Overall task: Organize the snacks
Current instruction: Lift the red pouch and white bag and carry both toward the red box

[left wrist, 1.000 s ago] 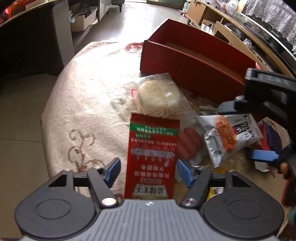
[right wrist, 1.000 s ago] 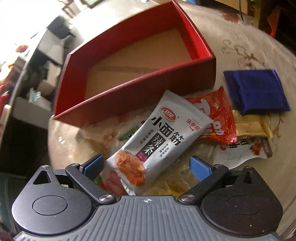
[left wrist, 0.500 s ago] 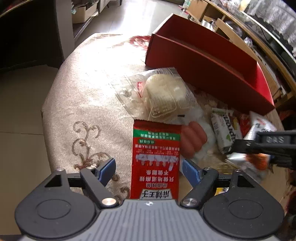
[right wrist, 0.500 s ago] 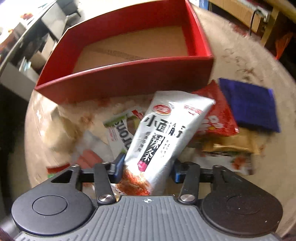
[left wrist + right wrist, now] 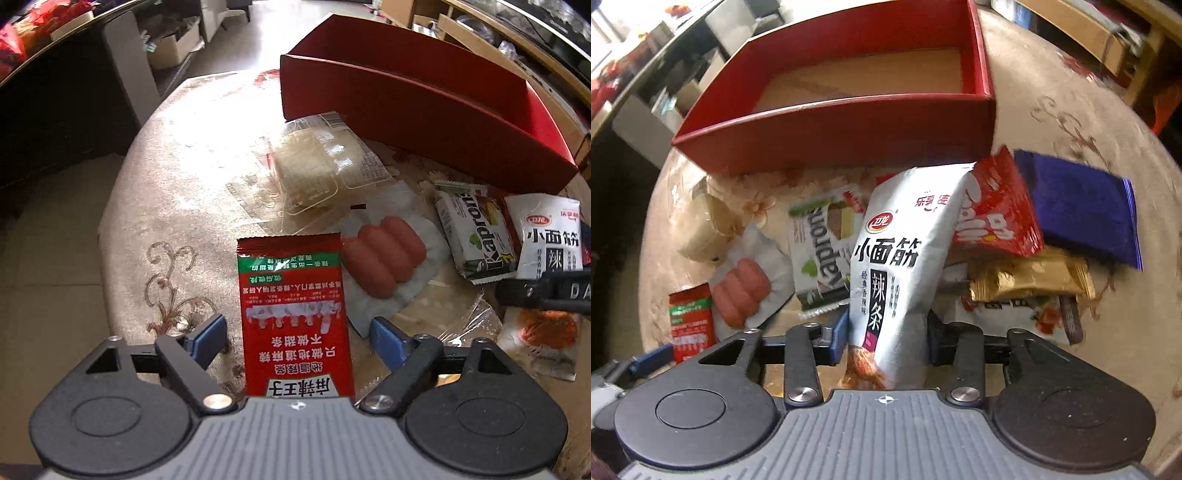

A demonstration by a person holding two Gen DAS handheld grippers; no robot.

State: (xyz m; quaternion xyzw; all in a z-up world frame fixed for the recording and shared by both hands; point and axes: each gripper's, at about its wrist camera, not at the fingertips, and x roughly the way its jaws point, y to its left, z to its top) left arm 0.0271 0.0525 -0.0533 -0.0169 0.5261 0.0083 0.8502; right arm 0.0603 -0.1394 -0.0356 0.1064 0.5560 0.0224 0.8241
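My right gripper (image 5: pixel 886 338) is shut on a white spicy-strip packet (image 5: pixel 905 251) and holds it raised in front of the empty red box (image 5: pixel 849 122). The same packet (image 5: pixel 550 240) shows at the right edge of the left wrist view. My left gripper (image 5: pixel 297 336) is open, its fingers on either side of a red sachet (image 5: pixel 293 314) that lies flat on the tablecloth. The sachet (image 5: pixel 690 317) also shows at the lower left of the right wrist view. The red box (image 5: pixel 406 110) stands beyond the pile.
Loose snacks lie on the round table: a sausage pack (image 5: pixel 384 266), a clear noodle pack (image 5: pixel 321 162), a green-white wafer pack (image 5: pixel 472 232), a red pack (image 5: pixel 993 210), a blue pack (image 5: pixel 1078 206) and a gold pack (image 5: pixel 1030 277). The table edge (image 5: pixel 110 229) is at my left.
My right gripper has closed on the white packet and lifted it upright. My left gripper has stayed open around the red sachet, with its view shifting slightly.
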